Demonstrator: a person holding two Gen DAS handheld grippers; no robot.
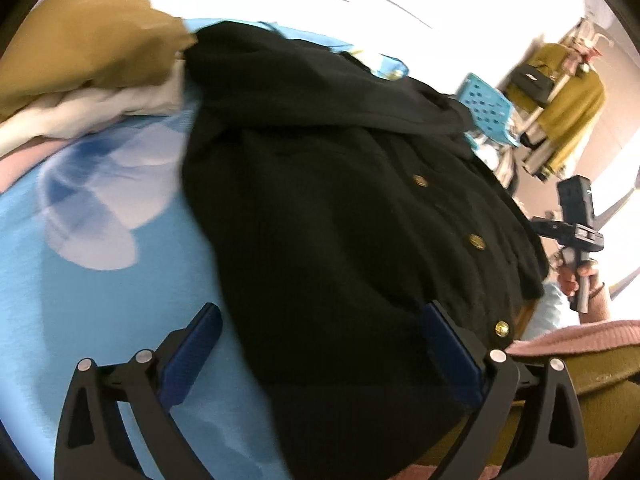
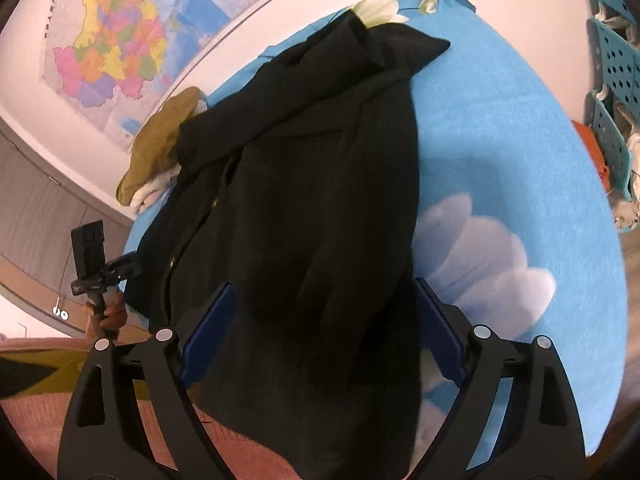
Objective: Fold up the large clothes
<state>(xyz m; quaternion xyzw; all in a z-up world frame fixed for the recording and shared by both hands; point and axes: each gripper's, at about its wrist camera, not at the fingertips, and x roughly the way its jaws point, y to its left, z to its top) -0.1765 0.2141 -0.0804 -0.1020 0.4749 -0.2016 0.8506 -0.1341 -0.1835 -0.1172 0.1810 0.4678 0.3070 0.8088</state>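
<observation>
A black coat with gold buttons point(image 1: 340, 200) lies spread on a blue bedsheet point(image 1: 80, 300) printed with white flowers. My left gripper point(image 1: 324, 316) is open, its blue pads astride the coat's near hem, just above the cloth. In the right wrist view the same coat point(image 2: 304, 184) runs away from me over the sheet point(image 2: 500, 128). My right gripper point(image 2: 324, 292) is open too, its pads either side of the coat's near end. Each view shows the other gripper held in a hand, the right one point(image 1: 576, 220) and the left one point(image 2: 100, 264), beyond the bed edge.
A tan and a white garment point(image 1: 88, 64) are piled at the coat's far left; they also show in the right wrist view point(image 2: 160, 148). Blue perforated baskets point(image 2: 616, 68) stand beside the bed. A clothes rack with a mustard garment point(image 1: 568, 100) stands by the wall. A map point(image 2: 120, 48) hangs there.
</observation>
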